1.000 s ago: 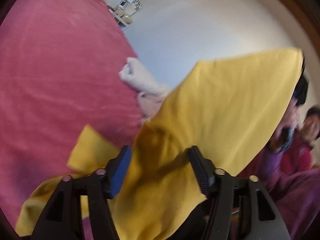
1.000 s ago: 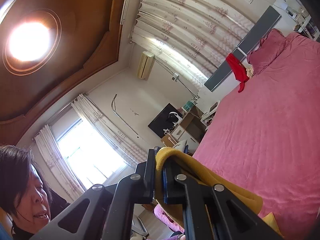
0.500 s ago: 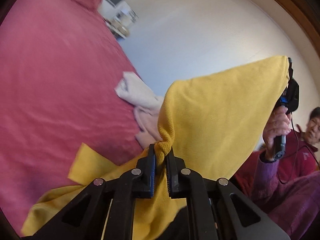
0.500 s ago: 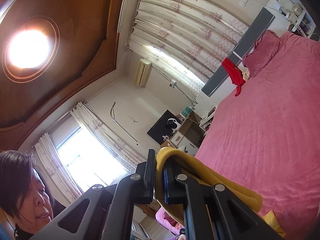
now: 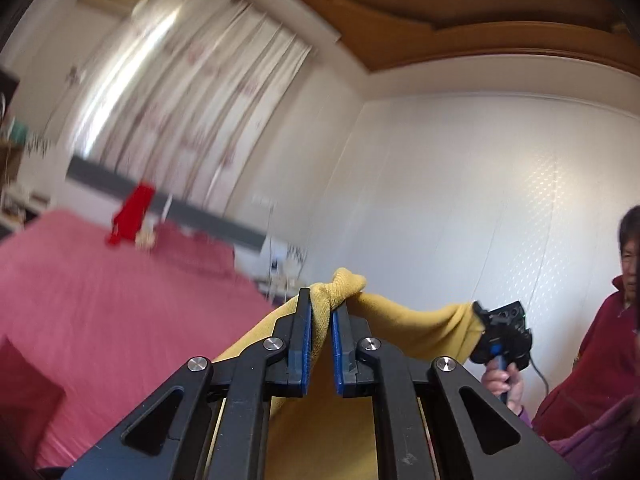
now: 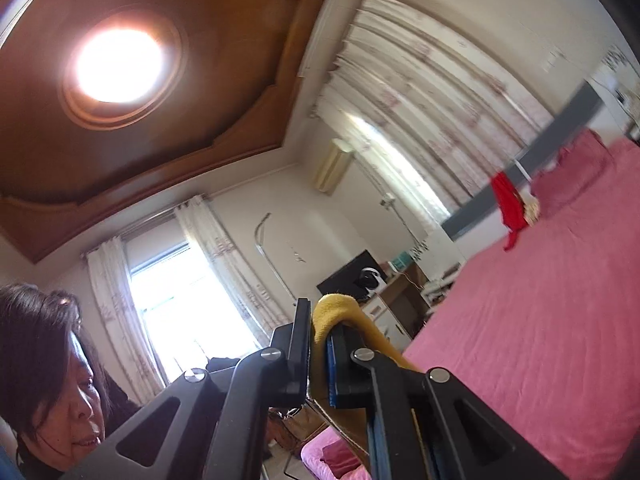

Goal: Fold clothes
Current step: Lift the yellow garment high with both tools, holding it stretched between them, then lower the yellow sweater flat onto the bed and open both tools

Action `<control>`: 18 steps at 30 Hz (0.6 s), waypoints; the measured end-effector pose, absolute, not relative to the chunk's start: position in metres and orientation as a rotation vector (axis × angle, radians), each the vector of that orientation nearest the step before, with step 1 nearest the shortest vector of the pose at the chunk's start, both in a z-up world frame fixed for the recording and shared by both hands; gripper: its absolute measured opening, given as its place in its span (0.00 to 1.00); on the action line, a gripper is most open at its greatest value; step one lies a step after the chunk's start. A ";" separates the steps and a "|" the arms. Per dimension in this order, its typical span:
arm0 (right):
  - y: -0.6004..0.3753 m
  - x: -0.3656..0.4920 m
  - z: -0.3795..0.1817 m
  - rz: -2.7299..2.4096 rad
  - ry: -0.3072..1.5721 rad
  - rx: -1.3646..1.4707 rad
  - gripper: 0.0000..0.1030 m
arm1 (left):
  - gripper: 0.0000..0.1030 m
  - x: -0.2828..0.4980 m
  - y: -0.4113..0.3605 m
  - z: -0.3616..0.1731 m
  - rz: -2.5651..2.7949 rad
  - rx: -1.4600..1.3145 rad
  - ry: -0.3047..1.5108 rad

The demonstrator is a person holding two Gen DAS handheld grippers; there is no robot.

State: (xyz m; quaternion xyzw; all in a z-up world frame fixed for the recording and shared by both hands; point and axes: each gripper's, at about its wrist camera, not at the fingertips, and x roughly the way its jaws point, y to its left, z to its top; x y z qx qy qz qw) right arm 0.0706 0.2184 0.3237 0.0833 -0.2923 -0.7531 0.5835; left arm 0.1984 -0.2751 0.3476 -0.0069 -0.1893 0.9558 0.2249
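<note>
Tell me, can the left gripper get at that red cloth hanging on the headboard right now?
Probably not: the left gripper is shut on the yellow garment, and the red cloth hangs across the pink bed.

Glaring ceiling lamp (image 6: 119,65), bright window (image 6: 176,300) daylight, motion-blurred curtains (image 5: 192,92), fisheye-warped edges

Pink-covered bed (image 5: 120,312); a pink pillow (image 6: 576,172) and red cloth (image 5: 134,216) at its head.
</note>
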 end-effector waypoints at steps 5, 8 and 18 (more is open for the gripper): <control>0.214 0.102 0.347 -1.742 -0.601 0.154 0.06 | 0.09 0.242 -0.262 0.371 2.647 0.052 -0.496; 0.215 0.112 0.348 -1.740 -0.592 0.166 0.06 | 0.09 0.250 -0.262 0.367 2.660 0.010 -0.504; 0.184 0.050 0.307 -1.808 -0.596 0.341 0.06 | 0.09 0.131 -0.296 0.288 2.699 -0.320 -0.661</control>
